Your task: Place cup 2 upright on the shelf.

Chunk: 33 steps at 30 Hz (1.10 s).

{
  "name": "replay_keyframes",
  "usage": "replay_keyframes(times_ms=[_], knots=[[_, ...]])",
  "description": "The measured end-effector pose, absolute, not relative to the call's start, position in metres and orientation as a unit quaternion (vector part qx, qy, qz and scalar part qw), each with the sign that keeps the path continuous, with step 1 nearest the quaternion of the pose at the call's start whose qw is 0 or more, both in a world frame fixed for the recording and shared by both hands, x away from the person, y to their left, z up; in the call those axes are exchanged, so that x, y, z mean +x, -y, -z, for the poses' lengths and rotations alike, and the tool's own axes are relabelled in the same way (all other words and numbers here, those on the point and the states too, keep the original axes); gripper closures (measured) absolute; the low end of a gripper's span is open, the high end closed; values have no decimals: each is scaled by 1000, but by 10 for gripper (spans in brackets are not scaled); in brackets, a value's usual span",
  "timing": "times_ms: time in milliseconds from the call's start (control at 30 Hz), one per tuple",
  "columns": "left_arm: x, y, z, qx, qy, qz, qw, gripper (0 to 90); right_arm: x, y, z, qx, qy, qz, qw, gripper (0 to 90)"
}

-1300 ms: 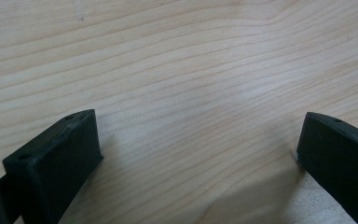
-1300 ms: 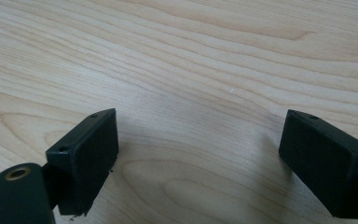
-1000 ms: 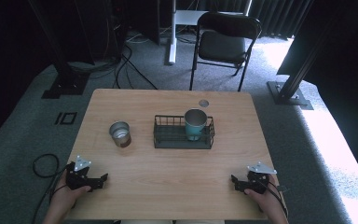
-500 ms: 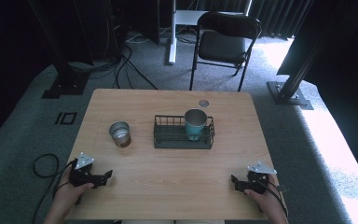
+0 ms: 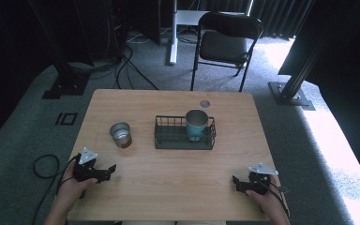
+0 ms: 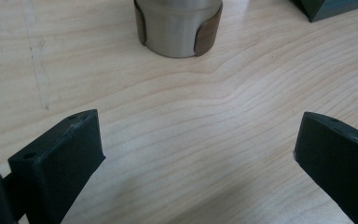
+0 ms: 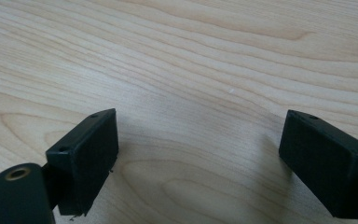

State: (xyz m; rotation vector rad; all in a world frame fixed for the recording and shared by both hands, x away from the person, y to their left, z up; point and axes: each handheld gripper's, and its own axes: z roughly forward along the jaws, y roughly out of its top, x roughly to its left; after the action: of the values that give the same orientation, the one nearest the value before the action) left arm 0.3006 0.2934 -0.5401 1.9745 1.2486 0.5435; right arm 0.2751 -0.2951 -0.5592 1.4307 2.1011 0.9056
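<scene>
A steel cup with brown patches (image 5: 120,134) stands on the wooden table (image 5: 173,178), left of a black wire basket (image 5: 168,136). A teal cup (image 5: 196,124) stands upright in the basket's right half. My left gripper (image 5: 109,169) rests near the front left, open, with its jaws pointing right and slightly forward. In the left gripper view the steel cup (image 6: 178,25) stands a short way beyond my open left gripper (image 6: 198,144), and a basket corner (image 6: 331,7) shows at top right. My right gripper (image 5: 236,181) lies open at the front right; bare wood lies between the jaws of my right gripper (image 7: 200,149).
A small round grommet (image 5: 205,103) sits in the tabletop behind the basket. A black folding chair (image 5: 225,42) stands beyond the table's far edge. Cables (image 5: 42,164) trail on the carpet at the left.
My left gripper has shifted a little forward and to the right, toward the steel cup. The right gripper has stayed put.
</scene>
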Motion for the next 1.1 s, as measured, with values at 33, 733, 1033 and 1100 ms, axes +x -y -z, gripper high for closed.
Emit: replay_keyframes(times_ms=[33,733,1033,1100], knots=[[302,-293,540,767,-484,-211,365,17,275,295,559,517,-760,-327,220,113],[335,-282,530,747,-479,-219,406,17,275,295,559,518,-759,-327,219,113],[348,-275,521,738,-478,-229,418,17,275,295,559,518,-759,-327,219,113],[352,-273,519,735,-479,-233,420,17,275,295,559,518,-759,-327,219,113]])
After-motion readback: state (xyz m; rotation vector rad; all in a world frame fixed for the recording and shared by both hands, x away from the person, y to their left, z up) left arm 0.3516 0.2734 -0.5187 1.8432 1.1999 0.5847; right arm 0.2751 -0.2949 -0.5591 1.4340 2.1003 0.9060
